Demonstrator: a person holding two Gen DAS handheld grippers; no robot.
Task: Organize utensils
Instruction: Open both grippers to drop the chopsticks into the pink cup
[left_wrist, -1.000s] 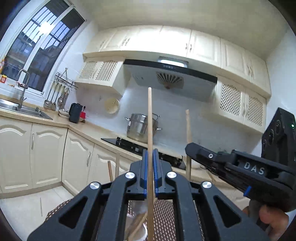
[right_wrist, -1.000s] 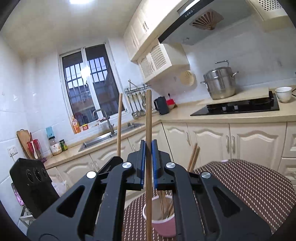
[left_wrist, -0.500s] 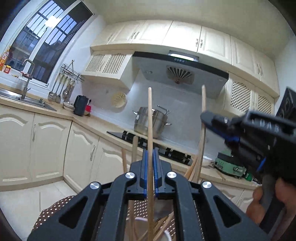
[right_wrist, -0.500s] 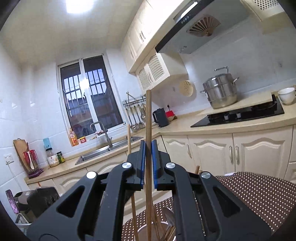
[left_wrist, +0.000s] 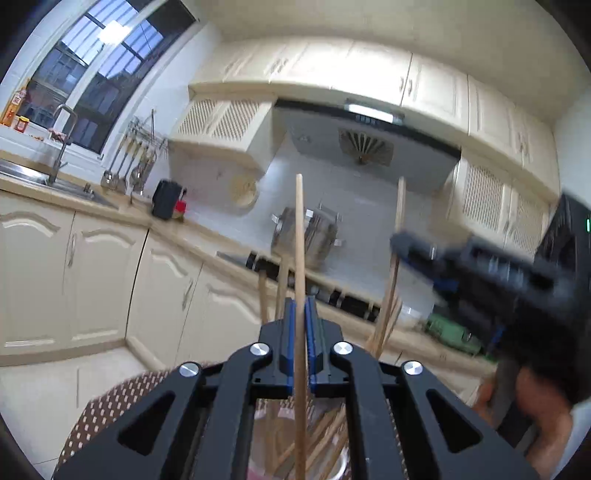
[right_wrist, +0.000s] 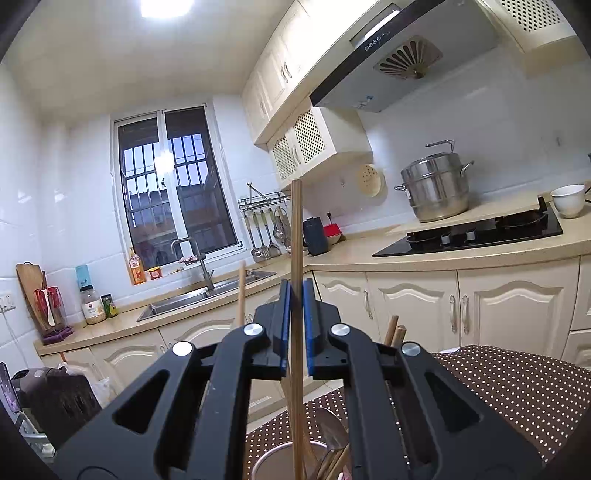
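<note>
1 slim pale wooden chopstick (left_wrist: 300, 258) held upright, clenched in the left hand-held gripper (left_wrist: 300, 317), another chopstick (right_wrist: 296, 258) likewise in the right hand-held gripper (right_wrist: 294, 299), spoon (right_wrist: 330, 430) in the cup (right_wrist: 273, 458) below seen only from the right wrist

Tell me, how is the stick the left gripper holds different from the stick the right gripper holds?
The left gripper's chopstick looks pale tan with a rounded top, while the right gripper's chopstick looks darker brown with a blunt, squared top. The left one leans very slightly; the right one stands straight up. Both are thin wooden sticks pinched upright between shut blue-lined jaws, with their lower ends pointing down at the holder of utensils.
</note>
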